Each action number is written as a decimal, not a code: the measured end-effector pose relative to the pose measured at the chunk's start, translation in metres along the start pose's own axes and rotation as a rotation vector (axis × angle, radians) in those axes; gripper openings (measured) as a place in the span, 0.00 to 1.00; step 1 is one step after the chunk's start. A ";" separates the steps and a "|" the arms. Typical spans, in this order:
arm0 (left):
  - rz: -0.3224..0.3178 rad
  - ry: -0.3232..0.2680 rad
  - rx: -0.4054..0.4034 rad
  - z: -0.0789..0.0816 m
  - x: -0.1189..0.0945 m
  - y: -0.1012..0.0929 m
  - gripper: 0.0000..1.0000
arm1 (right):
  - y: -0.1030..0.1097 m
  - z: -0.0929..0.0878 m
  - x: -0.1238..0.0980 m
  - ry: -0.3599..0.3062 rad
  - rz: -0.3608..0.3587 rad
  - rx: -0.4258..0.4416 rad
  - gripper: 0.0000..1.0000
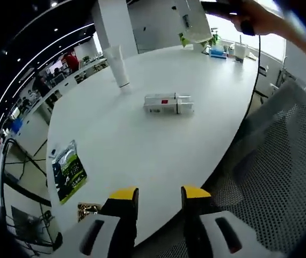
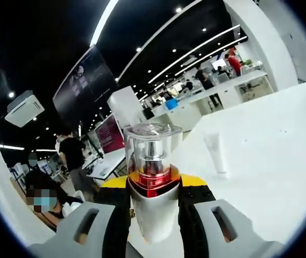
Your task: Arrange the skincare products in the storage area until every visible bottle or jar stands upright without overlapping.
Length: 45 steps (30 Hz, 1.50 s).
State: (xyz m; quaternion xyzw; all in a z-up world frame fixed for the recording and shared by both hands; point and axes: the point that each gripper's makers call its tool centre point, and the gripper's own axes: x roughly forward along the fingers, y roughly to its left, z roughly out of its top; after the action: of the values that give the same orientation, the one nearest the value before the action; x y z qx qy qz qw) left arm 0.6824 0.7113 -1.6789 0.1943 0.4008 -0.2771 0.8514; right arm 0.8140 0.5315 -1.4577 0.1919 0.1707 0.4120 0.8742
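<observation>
On the table (image 1: 142,150), a tube (image 1: 118,67) stands behind a lying box (image 1: 168,103).

Clear-capped bottle (image 2: 153,183) banded red over silver; table (image 1: 142,145) white; box (image 1: 168,104) seemingly white.

The silver pump bottle with the clear cap and red collar (image 2: 153,183) had its sides covered by the yellow-tipped jaws, and its base ran below the right gripper view's edge. In the left gripper view, a translucent white container (image 1: 193,20) held high in a person's hand (image 1: 249,19) was cut off at the top. Print on the flat white box (image 1: 168,104) and on the green-and-black sachet (image 1: 68,171) was too small to read.
</observation>
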 end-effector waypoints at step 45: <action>0.087 0.036 0.036 -0.008 -0.003 0.017 0.31 | -0.106 0.026 0.064 0.032 -0.140 -0.198 0.30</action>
State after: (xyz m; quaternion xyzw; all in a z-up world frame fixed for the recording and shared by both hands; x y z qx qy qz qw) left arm 0.6869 0.7296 -1.6800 0.2315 0.4022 -0.2435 0.8517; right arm 0.9339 0.5140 -1.4946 0.0857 0.1562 0.3678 0.9127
